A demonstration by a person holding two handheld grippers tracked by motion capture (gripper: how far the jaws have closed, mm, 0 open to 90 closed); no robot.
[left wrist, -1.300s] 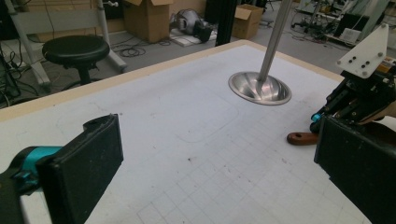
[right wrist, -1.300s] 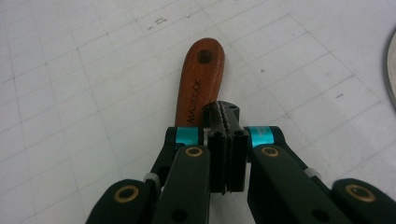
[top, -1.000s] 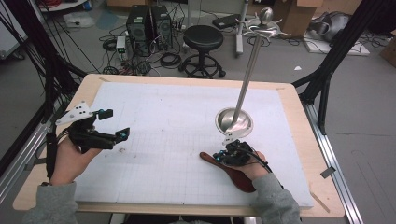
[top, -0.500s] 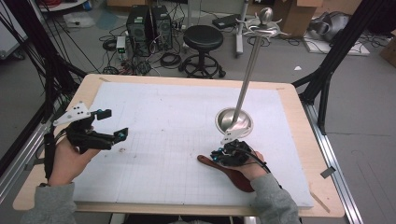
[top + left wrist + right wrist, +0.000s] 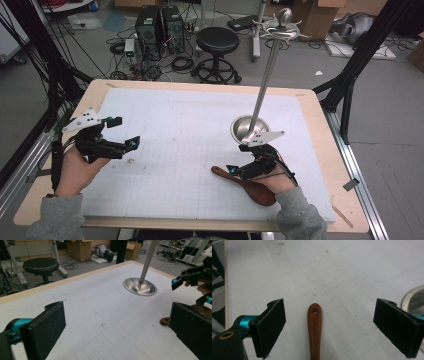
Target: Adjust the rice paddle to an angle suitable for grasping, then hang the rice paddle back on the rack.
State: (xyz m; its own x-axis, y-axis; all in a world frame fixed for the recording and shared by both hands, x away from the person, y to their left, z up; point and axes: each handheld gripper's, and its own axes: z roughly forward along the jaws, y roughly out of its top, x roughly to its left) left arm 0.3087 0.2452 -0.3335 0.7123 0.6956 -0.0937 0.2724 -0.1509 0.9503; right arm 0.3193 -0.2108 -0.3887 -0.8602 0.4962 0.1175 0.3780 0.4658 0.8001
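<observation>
Hovering over a white gridded mat (image 5: 190,145) on a wooden table (image 5: 320,150), the right gripper (image 5: 234,169) sits just above the handle end of a dark wooden spoon (image 5: 250,186) in the high view; its jaws have just been opening, and the spoon lies flat on the mat near the table's front edge, its bowl by the person's right wrist. Just behind that hand stands a steel stand (image 5: 250,128), a round dish-shaped base with a tall pole leaning up to a knobbed top. At the mat's left side the left gripper (image 5: 125,134) is held level in the person's left hand (image 5: 72,170), jaws spread, nothing between them.

Seen from the left gripper view, its two black pads (image 5: 45,330) stand wide apart over bare mat, with the steel stand (image 5: 140,286) across the table and the spoon's handle tip (image 5: 164,321) peeking out beside the right-hand pad; the other gripper (image 5: 192,277) is farther off at the right.

From the right gripper view, the jaws are spread wide, and the wooden spoon's handle (image 5: 315,332), with a small hole at its end, lies on the mat between them, touching neither pad.
</observation>
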